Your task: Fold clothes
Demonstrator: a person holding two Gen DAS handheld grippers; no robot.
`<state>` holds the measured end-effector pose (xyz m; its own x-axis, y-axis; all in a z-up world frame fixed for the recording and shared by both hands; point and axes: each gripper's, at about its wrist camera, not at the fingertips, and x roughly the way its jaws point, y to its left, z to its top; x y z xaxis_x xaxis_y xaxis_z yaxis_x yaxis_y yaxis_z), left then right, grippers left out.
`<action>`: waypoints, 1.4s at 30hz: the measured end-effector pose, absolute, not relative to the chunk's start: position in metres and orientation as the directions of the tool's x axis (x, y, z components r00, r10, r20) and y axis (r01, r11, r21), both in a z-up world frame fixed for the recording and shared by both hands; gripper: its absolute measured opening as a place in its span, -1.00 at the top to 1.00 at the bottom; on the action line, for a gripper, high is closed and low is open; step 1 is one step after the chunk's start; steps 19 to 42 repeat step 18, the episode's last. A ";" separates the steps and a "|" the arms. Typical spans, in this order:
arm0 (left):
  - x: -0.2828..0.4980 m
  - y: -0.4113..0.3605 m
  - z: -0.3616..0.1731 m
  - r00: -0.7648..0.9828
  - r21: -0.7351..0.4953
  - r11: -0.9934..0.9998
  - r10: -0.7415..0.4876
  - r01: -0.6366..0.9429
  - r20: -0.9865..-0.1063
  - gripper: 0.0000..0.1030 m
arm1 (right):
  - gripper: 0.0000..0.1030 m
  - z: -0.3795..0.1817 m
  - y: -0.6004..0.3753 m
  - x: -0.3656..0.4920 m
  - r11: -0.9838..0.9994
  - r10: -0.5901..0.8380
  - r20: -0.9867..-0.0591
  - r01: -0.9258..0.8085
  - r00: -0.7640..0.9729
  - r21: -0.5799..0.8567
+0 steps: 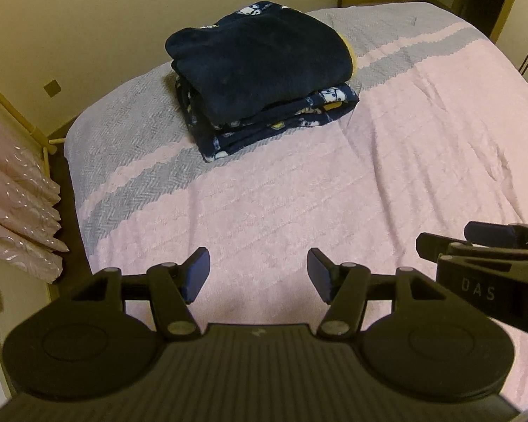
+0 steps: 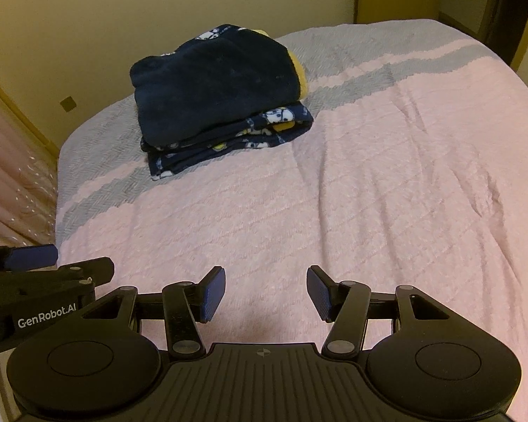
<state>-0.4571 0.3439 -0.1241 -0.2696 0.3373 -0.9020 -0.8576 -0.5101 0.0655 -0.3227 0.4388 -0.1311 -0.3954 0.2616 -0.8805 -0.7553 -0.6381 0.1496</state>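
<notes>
Bed: a pink bedspread (image 1: 299, 183) with grey herringbone bands toward the far end, lightly creased on the right.
Clothes: a folded stack of navy fleece clothes (image 1: 260, 81) sits on the far grey part of the bedspread, near the wall; the top piece is plain navy, the ones under it carry small white and yellow cartoon prints, and a yellow edge peeks out at the stack's right side.
Left gripper (image 1: 258, 274): held over the near pink part of the bed, well apart from the stack; jaws spread wide, nothing between the blue pads.
Right gripper (image 2: 265, 293): just beside the left one, same height; jaws spread, empty.
Curtain (image 1: 17, 204): pink, hanging at the bed's left.
Wall (image 1: 88, 17): cream, behind the bed.
</notes>
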 end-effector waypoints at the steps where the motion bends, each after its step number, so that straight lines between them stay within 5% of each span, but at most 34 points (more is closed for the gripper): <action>1: -0.458 0.345 -0.125 -0.271 0.067 -0.512 0.336 -0.856 -0.902 -0.12 | -0.07 -0.132 0.440 -0.324 -0.638 0.261 -0.881 -0.755 -0.395 0.150; 42: -0.474 0.353 -0.129 -0.314 0.091 -0.527 0.350 -0.845 -0.883 -0.12 | -0.08 -0.136 0.446 -0.340 -0.651 0.256 -0.886 -0.747 -0.386 0.137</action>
